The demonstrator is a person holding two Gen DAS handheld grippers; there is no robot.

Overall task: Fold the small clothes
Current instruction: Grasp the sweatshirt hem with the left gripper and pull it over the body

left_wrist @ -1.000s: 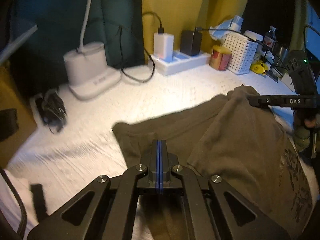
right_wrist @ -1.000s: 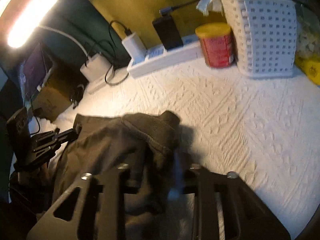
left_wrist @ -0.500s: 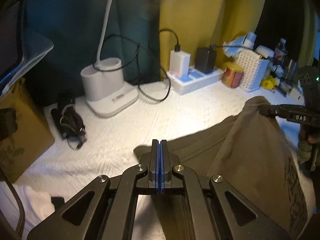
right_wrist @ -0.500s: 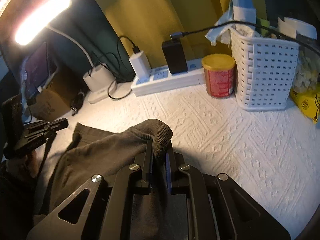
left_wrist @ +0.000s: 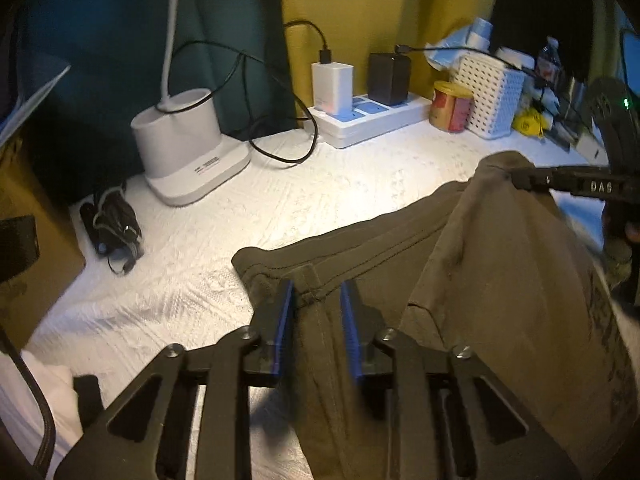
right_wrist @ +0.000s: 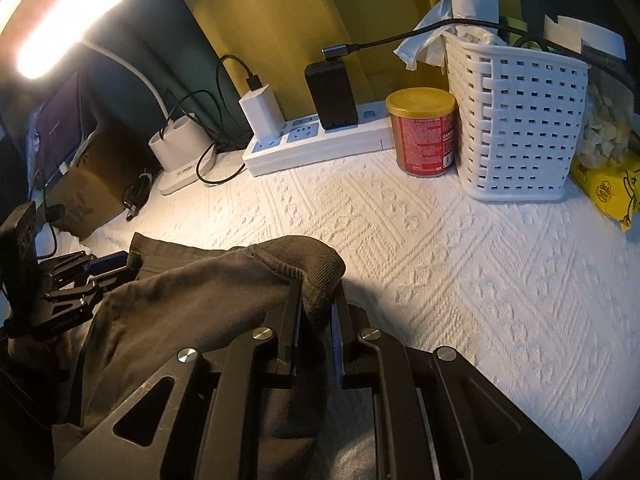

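One olive garment (left_wrist: 500,280) is being held up at its ribbed edge, pinched by the right gripper (right_wrist: 316,308); the left gripper (left_wrist: 316,304) is being kept parted around a seam, its dark print cut off.

A lived-in room at home, probably a bedroom corner or a dorm bunk

The working surface is a white textured bedspread (right_wrist: 460,248), not a tabletop, backed by yellow and dark teal curtains (left_wrist: 360,8). Along the back sit a white power strip (right_wrist: 316,144) with chargers plugged in, a desk lamp (left_wrist: 188,148) with a bright bar head, a red tin (right_wrist: 424,132), a white woven basket (right_wrist: 516,120) stuffed with odds and ends, and a yellow snack bag (right_wrist: 612,192). A cardboard box (left_wrist: 24,216) stands at the left edge, though blur hides its details.
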